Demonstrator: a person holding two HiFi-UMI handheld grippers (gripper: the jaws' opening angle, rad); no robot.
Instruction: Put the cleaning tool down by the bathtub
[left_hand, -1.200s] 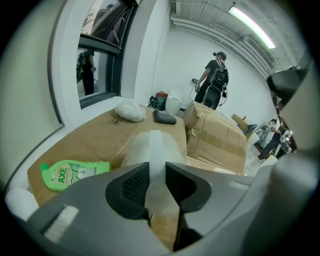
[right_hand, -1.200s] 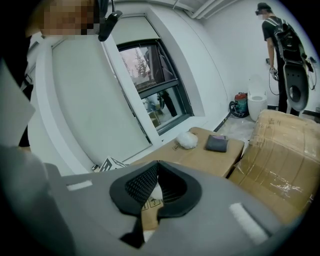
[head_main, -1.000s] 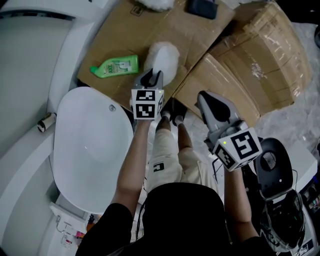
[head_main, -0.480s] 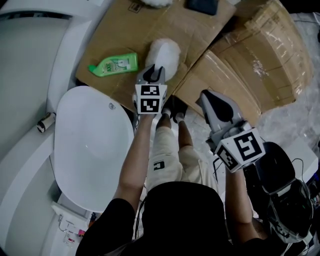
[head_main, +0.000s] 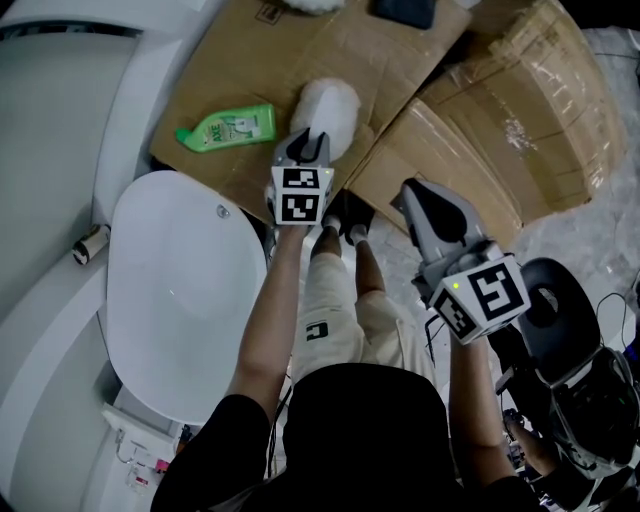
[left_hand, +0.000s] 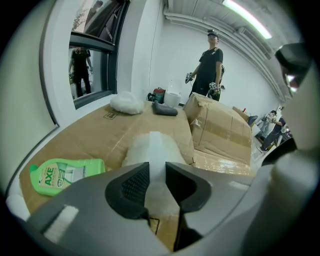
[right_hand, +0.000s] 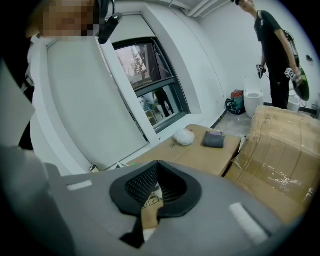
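Fluffy white cleaning tool (head_main: 326, 108) lies on flat cardboard (head_main: 400, 70) near the bathtub (head_main: 60, 130), with a green bottle (head_main: 228, 128) beside it. My left gripper (head_main: 305, 145) is just short of it, jaws slightly parted and empty. My right gripper (head_main: 408, 192) is closed and empty.

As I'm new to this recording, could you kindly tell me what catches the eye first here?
A white fluffy pad lies on flattened cardboard right at the tip of the left claw, with a green bottle on its side just left of it. A big white oval tub fills the lower left. The right claw hangs shut, further right.
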